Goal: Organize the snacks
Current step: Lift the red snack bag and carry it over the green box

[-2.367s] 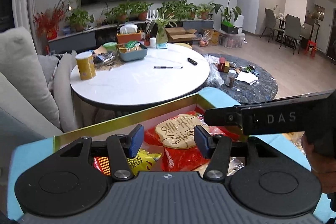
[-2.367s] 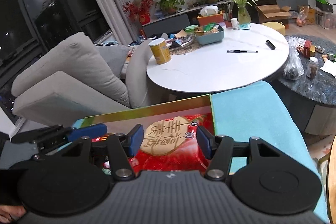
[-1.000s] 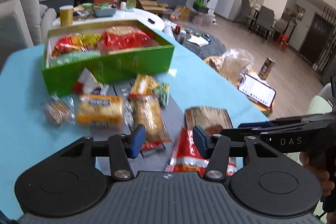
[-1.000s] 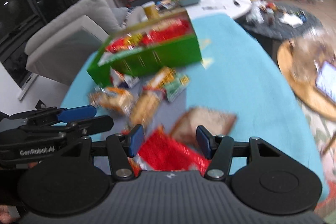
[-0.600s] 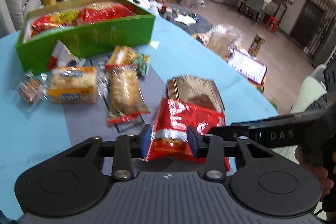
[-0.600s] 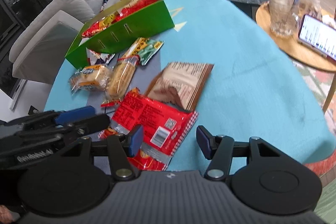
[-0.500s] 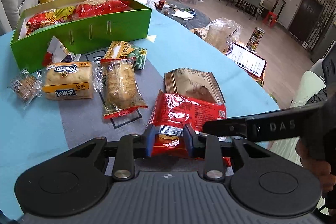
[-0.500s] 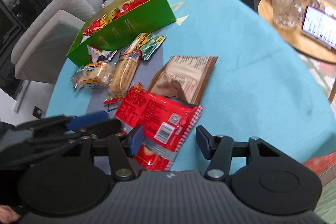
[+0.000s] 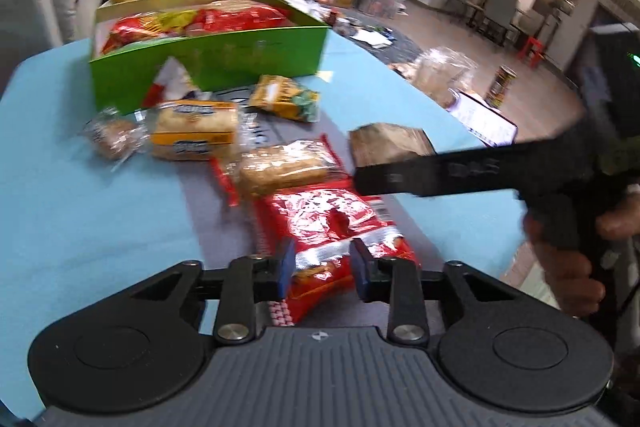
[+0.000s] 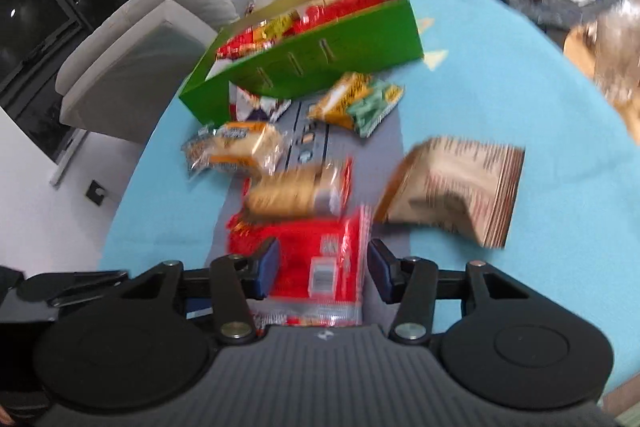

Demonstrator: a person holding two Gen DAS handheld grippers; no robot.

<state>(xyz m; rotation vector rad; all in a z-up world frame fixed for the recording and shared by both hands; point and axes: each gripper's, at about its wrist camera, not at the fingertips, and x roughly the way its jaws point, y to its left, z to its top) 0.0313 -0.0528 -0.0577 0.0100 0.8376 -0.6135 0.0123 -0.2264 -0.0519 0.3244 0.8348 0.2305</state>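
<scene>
A red snack bag (image 9: 328, 227) lies nearest me on the grey mat; it also shows in the right wrist view (image 10: 316, 259). My left gripper (image 9: 320, 269) is shut on the red bag's near end. My right gripper (image 10: 320, 267) is open, its jaws either side of the same bag. Beyond it lie a bread pack (image 9: 284, 167), a brown bag (image 10: 456, 187), a yellow cake pack (image 9: 192, 129) and a yellow-green packet (image 9: 286, 97). A green box (image 9: 208, 55) holding snacks stands at the far end of the table.
The table has a light blue cloth (image 9: 80, 195). A small clear-wrapped snack (image 9: 114, 137) lies at the left. A sofa (image 10: 132, 39) stands beyond the table's left. A side table with a phone (image 9: 484, 117) is to the right.
Both grippers pulled back from the green box to the table's near end. My left gripper closed on the red bag. The right gripper swung in over the same bag, still open.
</scene>
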